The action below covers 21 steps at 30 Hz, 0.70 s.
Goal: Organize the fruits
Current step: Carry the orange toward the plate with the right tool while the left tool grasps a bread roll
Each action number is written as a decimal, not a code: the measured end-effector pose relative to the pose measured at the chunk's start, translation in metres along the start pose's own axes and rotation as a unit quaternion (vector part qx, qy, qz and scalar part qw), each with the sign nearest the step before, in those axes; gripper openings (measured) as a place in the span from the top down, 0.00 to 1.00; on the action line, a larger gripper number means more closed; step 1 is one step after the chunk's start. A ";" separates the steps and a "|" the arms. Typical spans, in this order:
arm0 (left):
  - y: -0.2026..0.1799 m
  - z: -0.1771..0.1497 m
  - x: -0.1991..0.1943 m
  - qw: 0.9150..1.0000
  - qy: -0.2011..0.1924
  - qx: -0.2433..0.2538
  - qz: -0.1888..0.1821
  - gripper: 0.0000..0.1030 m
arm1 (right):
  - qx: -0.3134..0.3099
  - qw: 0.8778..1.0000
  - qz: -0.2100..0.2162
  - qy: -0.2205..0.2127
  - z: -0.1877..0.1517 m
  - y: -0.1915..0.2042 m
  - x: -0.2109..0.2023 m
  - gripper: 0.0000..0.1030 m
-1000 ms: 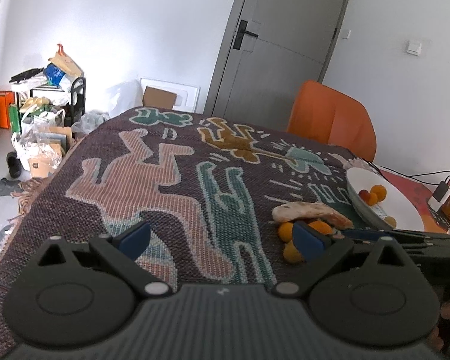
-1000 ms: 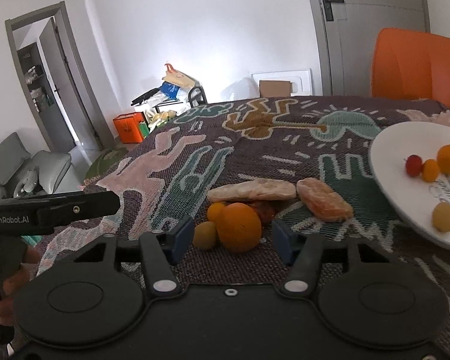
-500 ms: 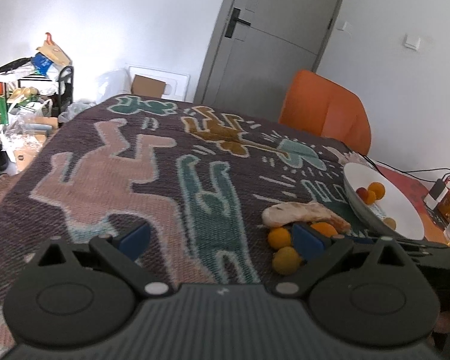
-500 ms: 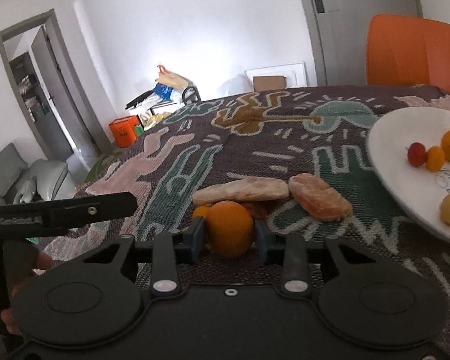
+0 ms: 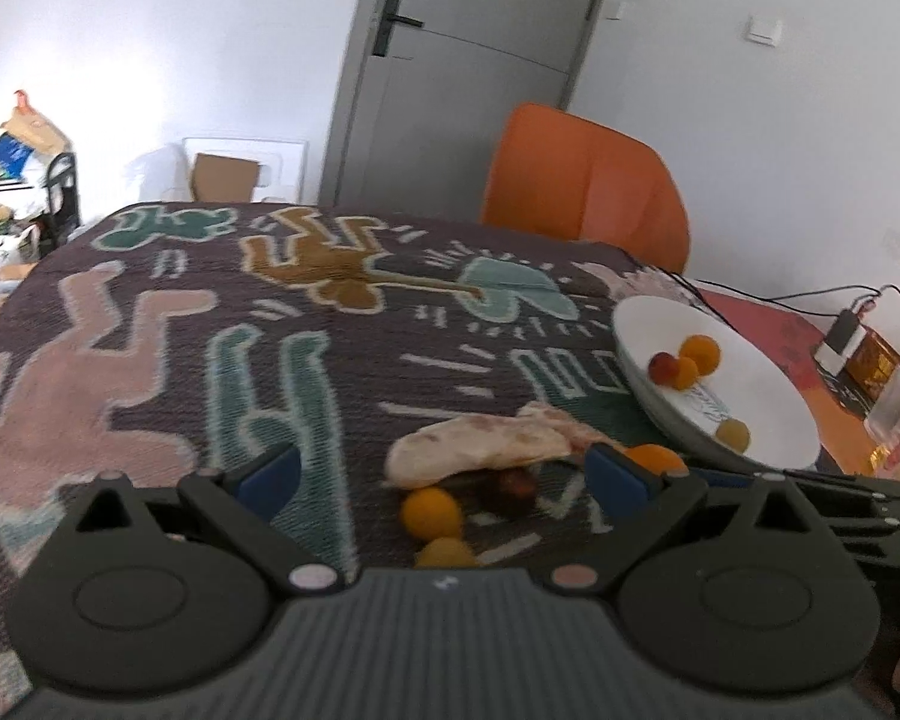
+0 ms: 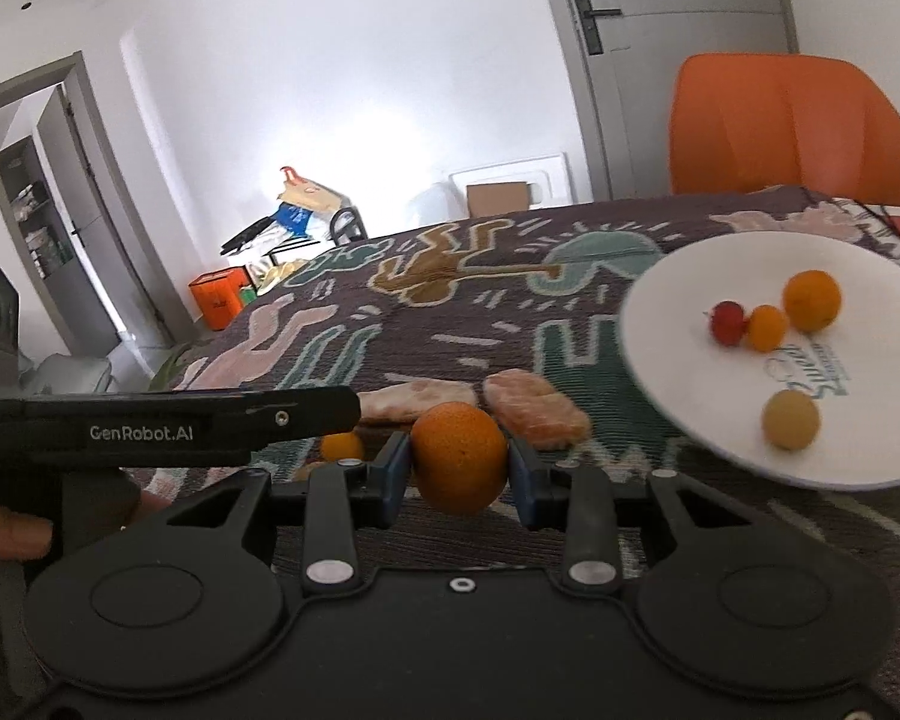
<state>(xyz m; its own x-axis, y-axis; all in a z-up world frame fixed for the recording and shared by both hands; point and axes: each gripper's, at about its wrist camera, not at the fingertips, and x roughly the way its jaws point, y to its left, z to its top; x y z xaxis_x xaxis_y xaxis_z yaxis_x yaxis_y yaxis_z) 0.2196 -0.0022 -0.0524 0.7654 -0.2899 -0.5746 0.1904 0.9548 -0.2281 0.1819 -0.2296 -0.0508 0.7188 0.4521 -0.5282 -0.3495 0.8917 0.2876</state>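
In the right wrist view my right gripper (image 6: 459,468) is shut on a large orange (image 6: 459,456), lifted a little off the patterned cloth. A white plate (image 6: 720,408) to the right carries several small fruits: an orange one (image 6: 811,300), a smaller orange one (image 6: 767,327), a red one (image 6: 727,321) and a yellow one (image 6: 790,419). My left gripper (image 5: 444,477) stands open over a small orange fruit (image 5: 432,513), a yellow fruit (image 5: 447,552) and a dark red fruit (image 5: 513,483). The held orange (image 5: 651,457) shows behind its right finger.
Two flat bread pieces (image 6: 534,408) (image 5: 480,441) lie on the cloth beside the loose fruit. An orange chair (image 5: 588,192) stands behind the table. Cables and a small box (image 5: 870,360) sit at the far right. The table (image 5: 150,330) drops off at the left.
The right gripper closed on the large orange and lifted it toward the plate. The left gripper moved right, so the loose fruits now sit between its open fingers.
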 end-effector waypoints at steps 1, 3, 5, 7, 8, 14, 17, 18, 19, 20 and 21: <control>-0.003 0.001 0.003 1.000 0.002 0.003 0.000 0.03 | 0.001 1.000 -0.003 -0.001 -0.001 -0.002 -0.001 0.68; -0.006 0.003 0.008 1.000 0.005 0.006 -0.003 0.03 | 0.003 1.000 -0.008 -0.002 -0.001 -0.006 -0.003 0.68; -0.008 0.004 0.014 1.000 0.010 0.007 -0.004 0.03 | 0.007 1.000 -0.012 -0.005 -0.002 -0.009 -0.006 0.68; -0.011 0.004 0.021 1.000 0.015 0.011 -0.002 0.03 | 0.009 1.000 -0.015 -0.008 -0.003 -0.012 -0.008 0.68; -0.011 0.004 0.025 1.000 0.020 0.012 -0.001 0.03 | 0.011 1.000 -0.016 -0.009 -0.003 -0.014 -0.010 0.68; -0.017 0.004 0.046 0.999 0.041 0.019 0.003 0.03 | 0.017 1.000 -0.022 -0.015 -0.005 -0.021 -0.017 0.67; -0.020 0.006 0.053 0.999 0.046 0.020 0.005 0.03 | 0.017 0.999 -0.022 -0.018 -0.004 -0.022 -0.019 0.67; -0.021 0.007 0.055 0.999 0.046 0.021 0.010 0.03 | 0.017 0.999 -0.023 -0.019 -0.004 -0.023 -0.020 0.67; -0.022 0.007 0.056 0.999 0.048 0.020 0.014 0.03 | 0.017 0.999 -0.024 -0.019 -0.005 -0.023 -0.021 0.67; -0.022 0.007 0.057 0.999 0.048 0.018 0.018 0.04 | 0.018 0.999 -0.025 -0.019 -0.005 -0.024 -0.021 0.67; -0.021 0.008 0.059 0.999 0.049 0.014 0.019 0.05 | 0.019 0.999 -0.025 -0.020 -0.005 -0.024 -0.022 0.67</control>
<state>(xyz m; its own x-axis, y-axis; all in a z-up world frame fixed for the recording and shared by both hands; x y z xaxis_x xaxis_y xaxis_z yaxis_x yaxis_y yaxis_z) 0.2653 -0.0390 -0.0750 0.7086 -0.2567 -0.6572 0.1800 0.9664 -0.1833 0.1715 -0.2613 -0.0503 0.7583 0.4054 -0.5105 -0.2909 0.9112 0.2916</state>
